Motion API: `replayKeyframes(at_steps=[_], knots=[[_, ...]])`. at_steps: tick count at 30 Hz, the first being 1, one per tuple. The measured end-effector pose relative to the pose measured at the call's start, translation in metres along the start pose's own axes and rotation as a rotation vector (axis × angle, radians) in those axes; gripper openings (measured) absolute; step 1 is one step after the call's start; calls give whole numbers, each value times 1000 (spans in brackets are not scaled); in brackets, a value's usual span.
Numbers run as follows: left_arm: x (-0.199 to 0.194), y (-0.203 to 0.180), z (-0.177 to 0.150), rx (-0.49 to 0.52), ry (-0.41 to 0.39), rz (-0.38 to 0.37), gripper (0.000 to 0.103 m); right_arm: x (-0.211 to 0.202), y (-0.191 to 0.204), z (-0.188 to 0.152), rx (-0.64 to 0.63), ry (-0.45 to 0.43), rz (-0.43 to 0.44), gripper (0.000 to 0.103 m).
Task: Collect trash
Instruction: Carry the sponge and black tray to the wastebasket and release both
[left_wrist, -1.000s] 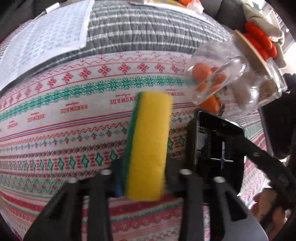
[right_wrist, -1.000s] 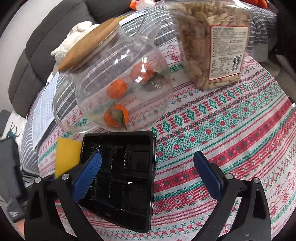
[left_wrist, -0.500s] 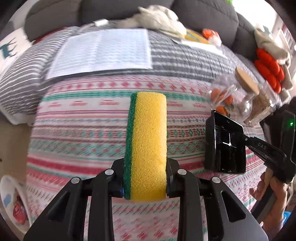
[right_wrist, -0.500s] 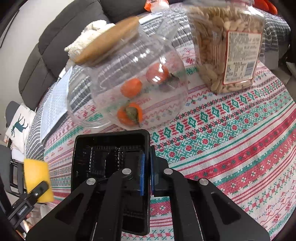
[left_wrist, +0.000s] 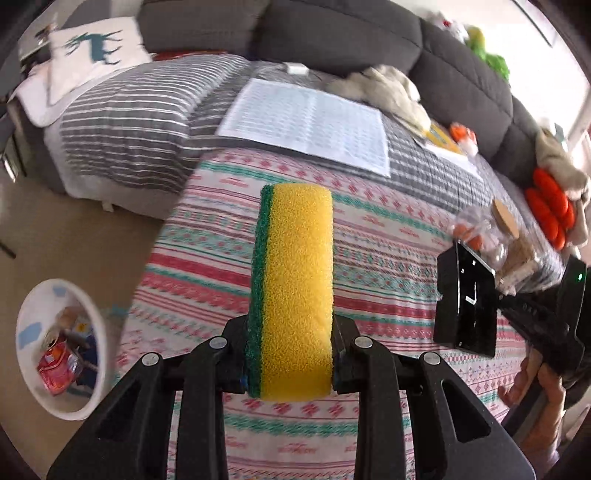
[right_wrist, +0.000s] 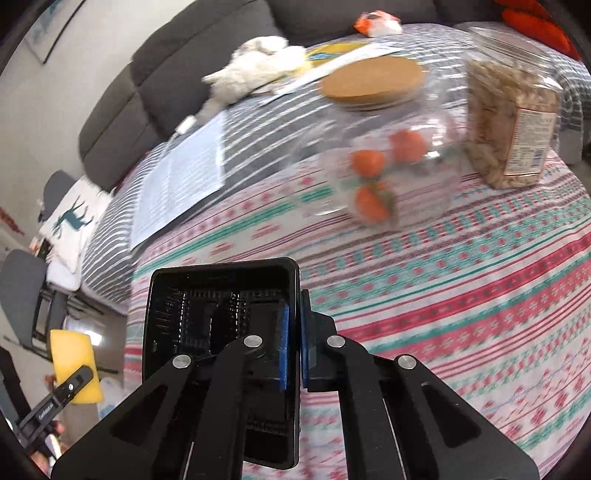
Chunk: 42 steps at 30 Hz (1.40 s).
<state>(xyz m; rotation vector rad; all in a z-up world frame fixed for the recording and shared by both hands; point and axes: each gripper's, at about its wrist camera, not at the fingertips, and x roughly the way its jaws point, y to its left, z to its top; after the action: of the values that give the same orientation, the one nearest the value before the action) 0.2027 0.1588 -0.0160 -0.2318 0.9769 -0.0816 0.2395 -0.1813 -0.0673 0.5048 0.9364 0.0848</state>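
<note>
Bright daylight, window glare upper right, motion blur, fisheye-bent edges

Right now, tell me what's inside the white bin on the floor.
The white bin holds a crumpled red wrapper and other mixed scraps; its near wall hides anything lower down.

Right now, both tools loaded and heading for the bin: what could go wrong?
1. The right tool pinches only one thin side wall of the black tray; it could twist or slip out.
2. The sponge sticks far out of the left tool and could snag the white bin rim.
3. The glass jar stands near the tray's path.
</note>
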Motion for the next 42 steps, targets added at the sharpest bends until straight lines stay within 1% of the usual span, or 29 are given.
replayKeyframes(at_steps=[3, 8, 14, 16, 19, 21, 23, 24, 26, 27, 28, 30, 31, 34, 37, 40, 41, 42], knots=[[-15, 24, 0, -36, -20, -2, 29, 4, 28, -13, -43, 23, 35, 4], [-32, 79, -3, -115, -21, 44, 29, 11, 72, -34, -122, 59, 75, 4], [-38, 160, -18, -215, 12, 152, 29, 16, 126, -59, -216, 93, 124, 4], [-36, 187, -24, -259, 35, 179, 29, 21, 147, -70, -248, 108, 138, 4], [-31, 220, -31, -303, 65, 244, 30, 29, 175, -85, -289, 132, 159, 4], [-24, 233, -33, -301, 98, 253, 35, 35, 190, -92, -305, 143, 173, 4], [-20, 246, -35, -311, 118, 289, 56, 43, 205, -100, -297, 158, 203, 4], [-20, 252, -35, -319, 117, 303, 59, 46, 212, -104, -290, 166, 217, 4], [-28, 261, -34, -355, 98, 299, 62, 56, 232, -112, -290, 183, 241, 4], [-36, 267, -33, -381, 80, 278, 64, 60, 244, -117, -300, 189, 248, 4], [-45, 271, -32, -404, 58, 263, 68, 63, 253, -120, -310, 193, 253, 4], [-64, 278, -30, -435, 4, 268, 68, 69, 276, -129, -336, 202, 265, 4], [-79, 282, -28, -451, -37, 290, 69, 71, 285, -132, -345, 206, 270, 4], [-116, 292, -25, -497, -154, 336, 77, 82, 316, -145, -365, 229, 287, 4], [-147, 296, -25, -517, -257, 366, 78, 96, 343, -161, -390, 256, 293, 4], [-168, 297, -28, -507, -321, 414, 78, 110, 366, -178, -406, 284, 293, 5], [-173, 297, -29, -501, -333, 429, 78, 115, 371, -182, -409, 295, 291, 8], [-176, 298, -29, -495, -343, 442, 78, 119, 376, -186, -408, 301, 281, 15]])
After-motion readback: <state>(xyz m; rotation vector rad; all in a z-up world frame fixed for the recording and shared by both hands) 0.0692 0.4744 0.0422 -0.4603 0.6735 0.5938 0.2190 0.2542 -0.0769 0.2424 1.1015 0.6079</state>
